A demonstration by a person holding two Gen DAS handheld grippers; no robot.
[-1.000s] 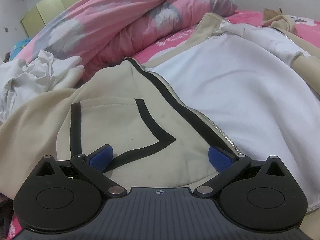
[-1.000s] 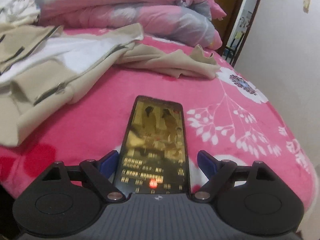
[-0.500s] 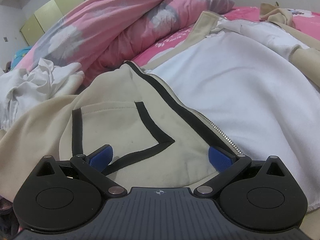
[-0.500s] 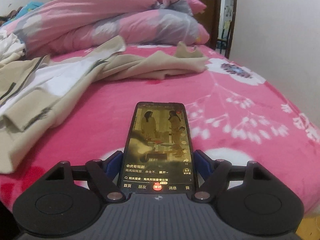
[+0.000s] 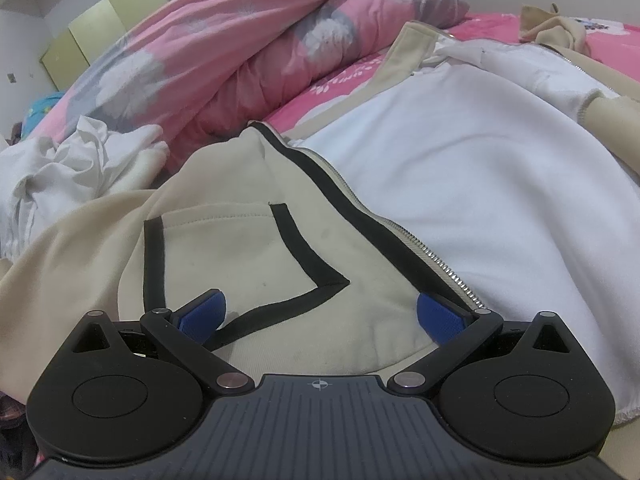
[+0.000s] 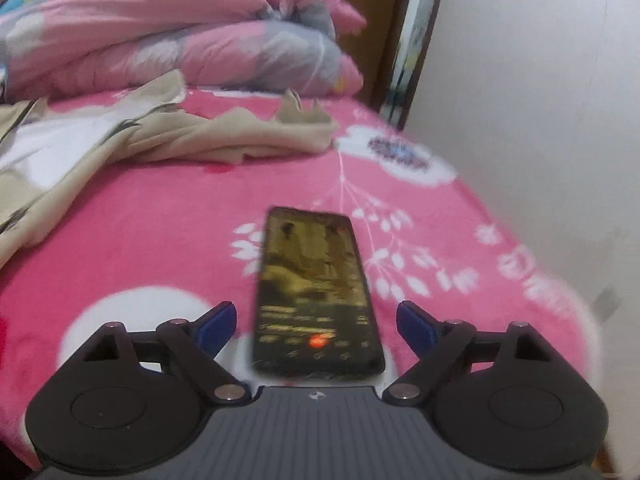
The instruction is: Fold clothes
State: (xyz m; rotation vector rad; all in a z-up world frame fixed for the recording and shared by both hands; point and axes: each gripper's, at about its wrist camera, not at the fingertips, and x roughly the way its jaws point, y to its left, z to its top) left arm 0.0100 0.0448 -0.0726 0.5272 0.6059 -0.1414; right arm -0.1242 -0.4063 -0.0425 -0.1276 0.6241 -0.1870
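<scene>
Left wrist view: the left tongs (image 5: 318, 314) stand wide open just above a cream zip-up jacket with black trim and white fleece lining (image 5: 248, 248). Their blue pads (image 5: 202, 314) are well apart and hold nothing; cream fabric with the black-edged pocket lies between them. The jacket lies open on the bed, covering the middle of the view, and its metal zipper (image 5: 436, 260) runs from 12 o'clock down toward 4 o'clock. At 9 o'clock lies a crumpled white cloth (image 5: 76, 164). At 11 to 12 o'clock a pink and grey flowered quilt (image 5: 224, 56) is piled up. At 10 o'clock, far away, stands a yellow-green cabinet (image 5: 100, 36).

Right wrist view: the picture is blurred. The right tongs (image 6: 316, 326) are open wide; the jaws have just been opening. A black smartphone with a lit screen (image 6: 316, 292) lies on the pink bed sheet with white flowers (image 6: 168, 232), its near end between the pads, with gaps on both sides; the tongs hold nothing. The jacket is at 9 to 10 o'clock, and one beige sleeve (image 6: 256, 136) of it reaches toward 12 o'clock. The quilt is at 11 o'clock, a brown door (image 6: 376, 28) at 1 o'clock.
</scene>
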